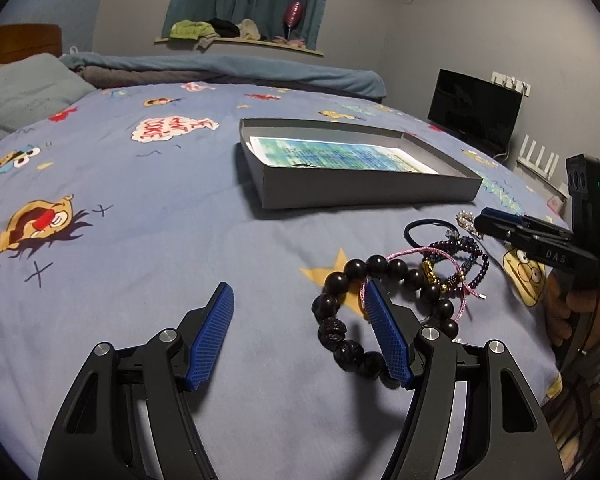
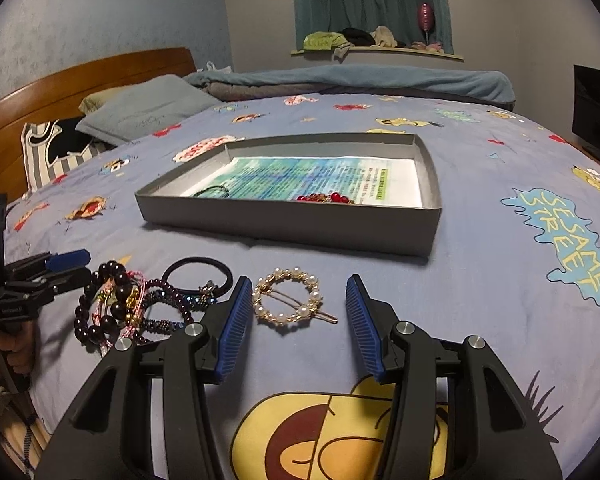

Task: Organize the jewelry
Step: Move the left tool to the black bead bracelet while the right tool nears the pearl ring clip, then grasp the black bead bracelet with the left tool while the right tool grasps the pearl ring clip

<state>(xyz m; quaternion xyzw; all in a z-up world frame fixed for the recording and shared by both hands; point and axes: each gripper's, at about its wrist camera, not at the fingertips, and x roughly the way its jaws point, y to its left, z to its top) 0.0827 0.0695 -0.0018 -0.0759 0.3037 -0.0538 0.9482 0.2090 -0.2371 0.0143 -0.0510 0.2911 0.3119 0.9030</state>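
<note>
A pile of jewelry lies on the bedsheet: a dark wooden bead bracelet (image 1: pixel 340 312), a pink cord bracelet (image 1: pixel 412 251), purple bead bracelets (image 1: pixel 466 256) and a black hair tie (image 1: pixel 428 226). My left gripper (image 1: pixel 298 300) is open, its right finger over the wooden bracelet. A pearl ring hair clip (image 2: pixel 290 300) lies between the fingers of my open right gripper (image 2: pixel 296 292). The grey box (image 2: pixel 296 222) holds a red bead piece (image 2: pixel 324 199) and a dark hair tie (image 2: pixel 212 191). The pile shows left in the right wrist view (image 2: pixel 140 304).
The bed has a blue cartoon sheet (image 1: pixel 140 240), pillows (image 2: pixel 140 112) and a folded blanket (image 2: pixel 360 78) at the far side. A wooden headboard (image 2: pixel 80 84) stands left. A black monitor (image 1: pixel 474 110) stands beyond the bed's right edge.
</note>
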